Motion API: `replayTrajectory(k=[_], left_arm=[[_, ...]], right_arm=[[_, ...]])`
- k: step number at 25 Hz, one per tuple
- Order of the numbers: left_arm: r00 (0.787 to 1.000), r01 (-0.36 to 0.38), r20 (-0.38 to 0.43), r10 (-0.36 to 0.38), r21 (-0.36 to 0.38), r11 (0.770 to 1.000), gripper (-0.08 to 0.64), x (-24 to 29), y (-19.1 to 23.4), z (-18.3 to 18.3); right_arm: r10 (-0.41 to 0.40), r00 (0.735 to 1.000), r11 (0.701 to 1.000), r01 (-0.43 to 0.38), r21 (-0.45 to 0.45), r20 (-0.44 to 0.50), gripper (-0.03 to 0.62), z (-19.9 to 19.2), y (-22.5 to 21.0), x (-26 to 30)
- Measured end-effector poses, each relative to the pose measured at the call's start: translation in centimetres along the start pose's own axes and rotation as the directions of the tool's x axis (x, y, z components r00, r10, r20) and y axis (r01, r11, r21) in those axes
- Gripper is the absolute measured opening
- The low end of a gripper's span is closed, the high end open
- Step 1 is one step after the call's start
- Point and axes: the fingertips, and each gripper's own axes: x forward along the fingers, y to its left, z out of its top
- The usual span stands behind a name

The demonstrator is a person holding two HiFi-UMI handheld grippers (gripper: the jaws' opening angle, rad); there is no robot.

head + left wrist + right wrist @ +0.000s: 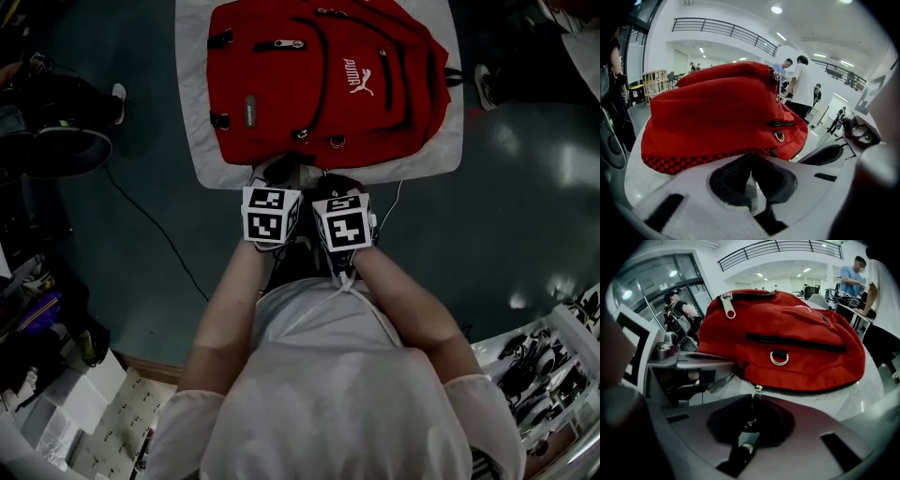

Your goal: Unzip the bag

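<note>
**Right gripper clamped on the zipper pull at the bag's near edge**

The red bag (319,84) lies flat on a pale table (197,112), filling most of its top, with a white logo (359,77) on the right part of its upper face. The person stands at the near side of the table, and both grippers meet at the middle of the bag's near edge, side by side, their marker cubes (270,214) almost touching.

The right gripper (751,417) has its jaws closed on the thin zipper pull (752,405). The pull runs from the slider (758,389), on the dark zipper line along the bag's lower seam, straight back between the pads. A metal ring (779,358) sits on the red fabric just above the slider.

The left gripper (751,161) has its jaws drawn together at the tips, with only a thin wedge of pale table showing behind them. The tips sit right at the bag's red-and-black checkered edge (693,161). Whether they pinch any fabric cannot be made out.
</note>
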Motion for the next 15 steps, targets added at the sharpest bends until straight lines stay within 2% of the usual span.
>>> replayTrajectory(k=[9,15], left_arm=[[0.999,-0.01,-0.04,0.01,0.012,1.0,0.023,0.3,0.3,-0.2],[0.998,-0.004,-0.063,0.004,0.003,1.0,0.02,0.4,0.3,-0.3]], right_arm=[[0.057,0.998,0.996,-0.058,-0.069,-0.012,0.026,-0.1,-0.9,-0.8],[0.109,0.993,0.976,-0.117,-0.184,-0.054,0.026,-0.3,-2.6,-1.5]])
